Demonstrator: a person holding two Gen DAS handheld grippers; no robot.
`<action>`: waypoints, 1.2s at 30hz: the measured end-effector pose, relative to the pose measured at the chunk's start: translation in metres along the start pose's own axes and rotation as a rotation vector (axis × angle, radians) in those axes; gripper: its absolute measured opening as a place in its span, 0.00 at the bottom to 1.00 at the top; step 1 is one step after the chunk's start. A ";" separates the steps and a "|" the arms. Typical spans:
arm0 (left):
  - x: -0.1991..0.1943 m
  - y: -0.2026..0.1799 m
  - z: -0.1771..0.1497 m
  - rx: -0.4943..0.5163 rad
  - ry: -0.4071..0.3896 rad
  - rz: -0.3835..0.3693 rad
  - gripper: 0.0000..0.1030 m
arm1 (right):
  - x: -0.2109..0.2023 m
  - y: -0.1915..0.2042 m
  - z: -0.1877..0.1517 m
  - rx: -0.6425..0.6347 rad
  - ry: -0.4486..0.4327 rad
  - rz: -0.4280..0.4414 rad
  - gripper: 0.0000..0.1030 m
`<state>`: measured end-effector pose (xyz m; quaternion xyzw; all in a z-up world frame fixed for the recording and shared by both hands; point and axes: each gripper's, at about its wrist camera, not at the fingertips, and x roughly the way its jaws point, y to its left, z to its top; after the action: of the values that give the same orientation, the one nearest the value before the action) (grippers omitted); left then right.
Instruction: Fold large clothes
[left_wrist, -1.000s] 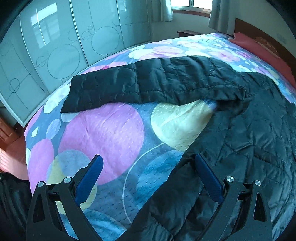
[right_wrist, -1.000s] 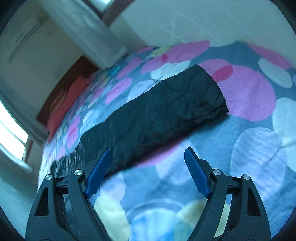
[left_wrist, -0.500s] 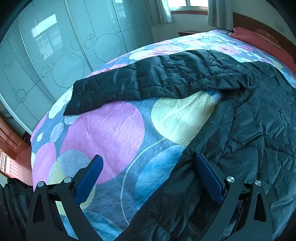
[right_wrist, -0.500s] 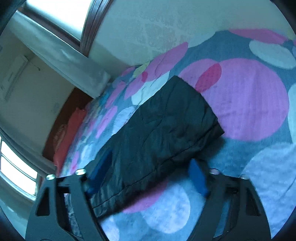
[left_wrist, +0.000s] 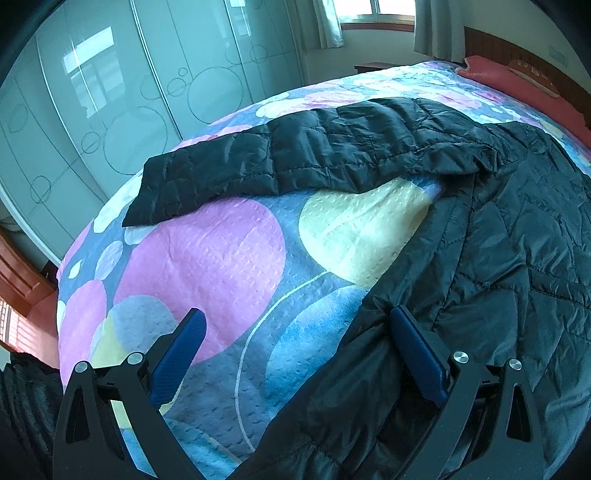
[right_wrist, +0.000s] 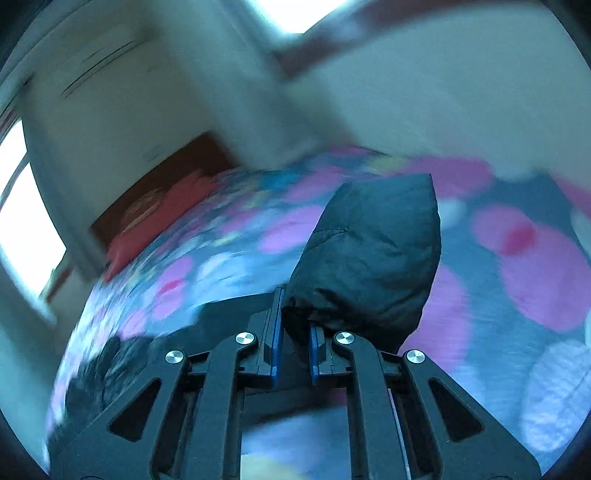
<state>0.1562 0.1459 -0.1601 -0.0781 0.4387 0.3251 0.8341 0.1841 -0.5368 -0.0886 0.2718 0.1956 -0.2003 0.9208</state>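
A bed (left_wrist: 229, 258) covered in a quilt of pink, yellow and blue circles fills most of both views and serves as the folding surface, with frosted wardrobe doors (left_wrist: 129, 110) along its far side and a red pillow (left_wrist: 517, 88) at the headboard end. Spread over it lies the task's garment, a large black quilted jacket (left_wrist: 517, 258), its body covering the right part of the left wrist view so that the panels lie flat and ready to be folded. One sleeve (left_wrist: 295, 162) reaches out sideways across the quilt towards the wardrobe, lying flat, with its cuff end near the bed's edge. In the right wrist view, which is blurred, a bunched end of black padded fabric (right_wrist: 373, 251), probably the other sleeve's end, stands up off the bed. The right gripper (right_wrist: 295, 325) has just been closing and now pinches that cloth between its blue pads, a grip that looks meant to carry the sleeve over onto the body. The left gripper (left_wrist: 295, 332) hovers low at the jacket's near edge with its jaws wide apart, one finger (left_wrist: 417, 354) touching or just above the black fabric and the other over bare quilt; it holds nothing, seemingly waiting to pin or take the hem.
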 end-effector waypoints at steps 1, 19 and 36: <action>0.001 0.000 0.000 -0.003 0.001 -0.005 0.96 | -0.002 0.021 -0.003 -0.047 0.006 0.021 0.11; 0.011 0.010 -0.002 -0.060 0.038 -0.094 0.96 | -0.003 0.339 -0.183 -0.612 0.251 0.380 0.10; 0.010 0.008 -0.003 -0.062 0.037 -0.099 0.96 | 0.008 0.365 -0.257 -0.783 0.577 0.477 0.50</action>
<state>0.1531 0.1556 -0.1689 -0.1318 0.4394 0.2952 0.8381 0.2991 -0.1085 -0.1378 -0.0109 0.4332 0.1850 0.8820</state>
